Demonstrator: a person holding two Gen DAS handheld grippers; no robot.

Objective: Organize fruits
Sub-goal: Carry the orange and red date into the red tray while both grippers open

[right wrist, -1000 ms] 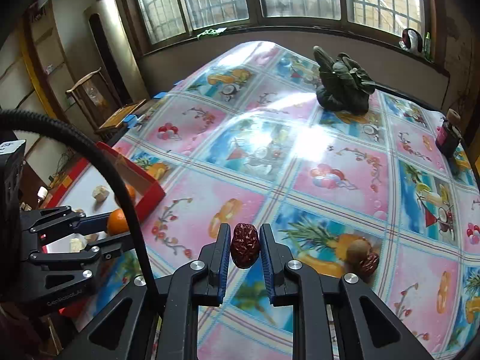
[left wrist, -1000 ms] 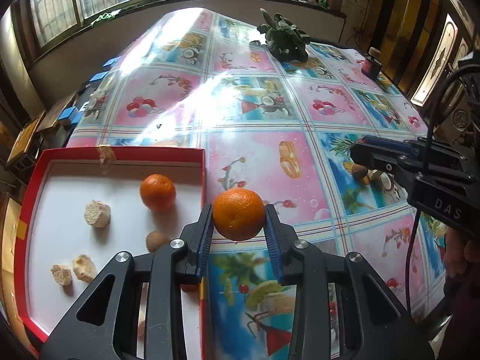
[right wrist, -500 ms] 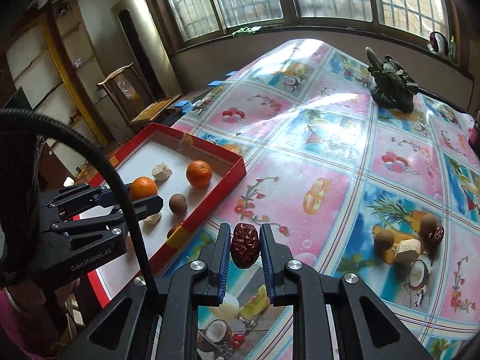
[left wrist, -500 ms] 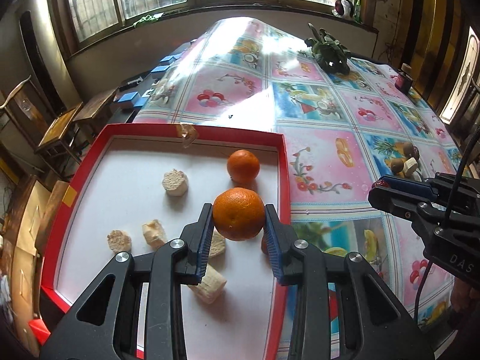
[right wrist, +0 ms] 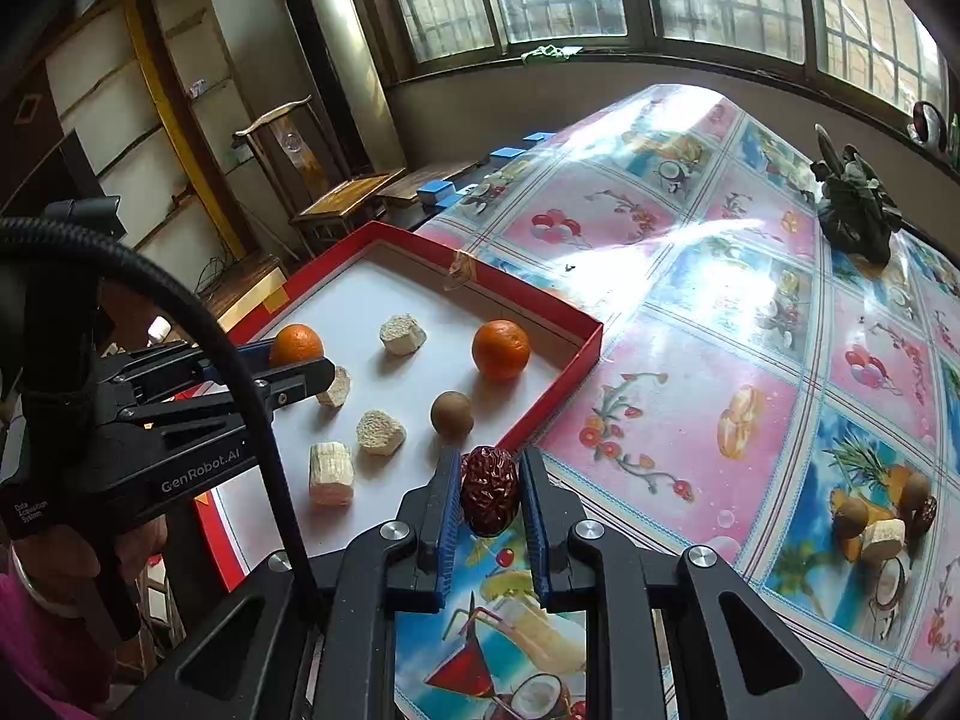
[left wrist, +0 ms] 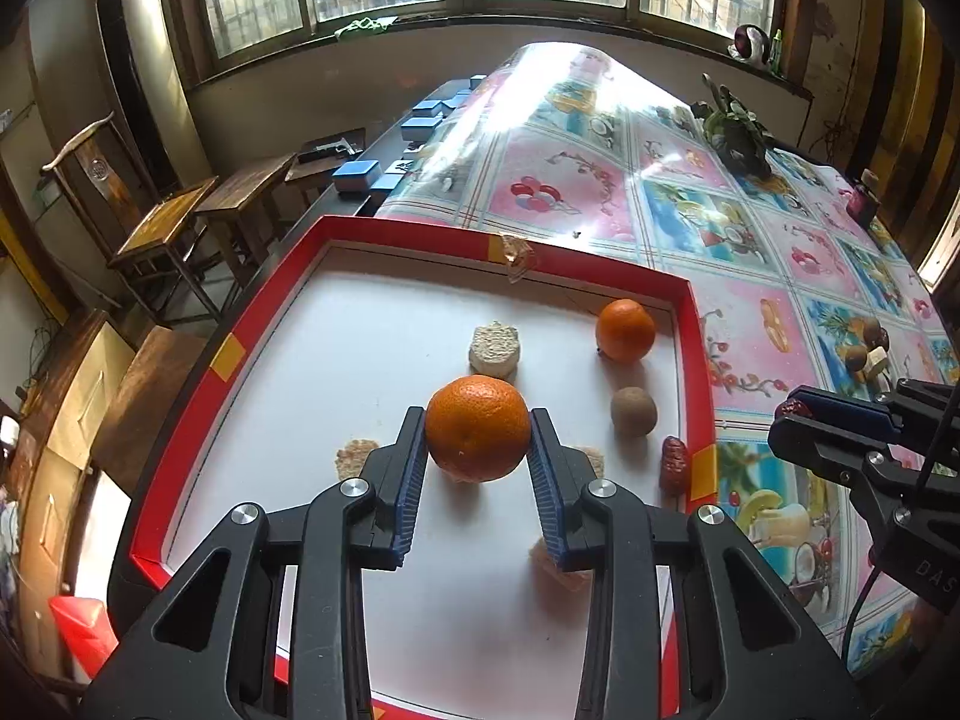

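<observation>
Table w/ glossy fruit-print cloth fills the right of both views; far end washed out by window glare, pattern unreadable there. Red-walled tray w/ white floor sits at the table's left edge; its near edge is cut off behind the gripper bodies in both views.

Left gripper clenched on a held orange: round, bright, pitted skin, over the tray's middle; can't tell if it touches the floor. It hides part of some pale chunks lying around it. Right gripper clamped on a red date: dark red, wrinkled, glossy, over the tray's near right corner, right at the wall.

In tray: second orange near the far right corner, brown round fruit just below it, another date against the right wall.

Leftover fruit cluster lies on the cloth well apart to the right; small, pieces hard to tell apart. Dark green leafy thing far back on the table. Black cable crosses the right view's left side, over the left gripper.
</observation>
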